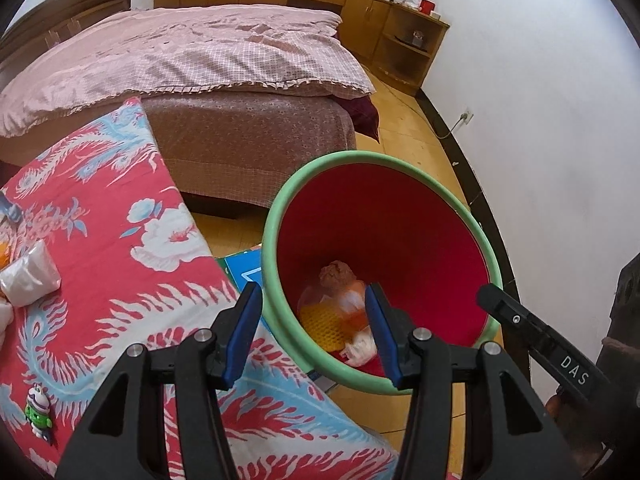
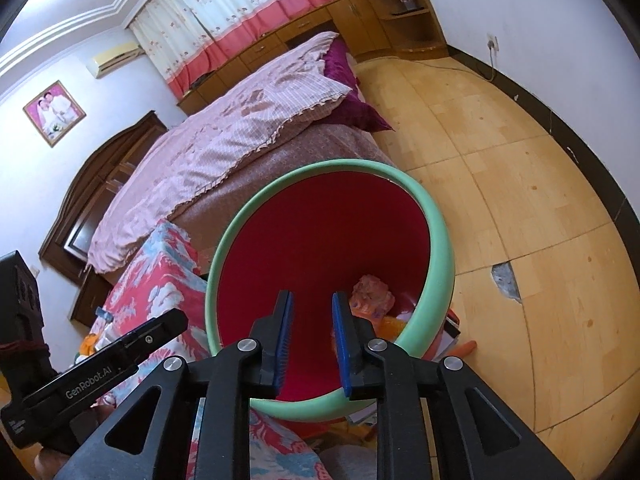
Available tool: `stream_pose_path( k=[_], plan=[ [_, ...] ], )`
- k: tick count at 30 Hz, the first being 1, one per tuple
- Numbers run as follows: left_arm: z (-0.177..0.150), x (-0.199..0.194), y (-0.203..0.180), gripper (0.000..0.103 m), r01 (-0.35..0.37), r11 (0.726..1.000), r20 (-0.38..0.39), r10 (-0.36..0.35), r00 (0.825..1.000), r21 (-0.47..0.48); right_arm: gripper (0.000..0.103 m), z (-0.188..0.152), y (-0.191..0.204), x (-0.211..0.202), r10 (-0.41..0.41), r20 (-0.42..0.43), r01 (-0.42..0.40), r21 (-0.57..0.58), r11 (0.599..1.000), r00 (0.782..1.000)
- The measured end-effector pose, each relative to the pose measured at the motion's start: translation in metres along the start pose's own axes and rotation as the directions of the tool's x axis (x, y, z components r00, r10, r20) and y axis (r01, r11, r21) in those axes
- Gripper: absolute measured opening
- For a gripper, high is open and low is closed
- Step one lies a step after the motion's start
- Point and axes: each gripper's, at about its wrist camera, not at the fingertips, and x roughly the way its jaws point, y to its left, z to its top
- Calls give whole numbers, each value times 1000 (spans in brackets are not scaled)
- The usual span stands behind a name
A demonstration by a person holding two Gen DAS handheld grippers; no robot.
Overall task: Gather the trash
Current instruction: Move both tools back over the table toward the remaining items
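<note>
Hovering right gripper (image 2: 312, 340), slightly parted, empty, over bin (image 2: 436, 240)

The floral-clothed desk (image 1: 120, 248) carries a white plastic bag (image 1: 30, 278) and a small green toy (image 1: 38, 410) (near its edge).

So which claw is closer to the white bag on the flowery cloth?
Left. The left claw sits by the bin, next to the cloth holding the bag; the right claw is beyond it, across the bin.
</note>
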Motion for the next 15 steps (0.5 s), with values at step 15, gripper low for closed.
stream_pose_path(
  k=[15],
  plan=[
    [-11,-38,25,53,-23,998,48,26,999,-66,41,-6,16,-13,27,7,-27,-5,1000,1000]
  ],
)
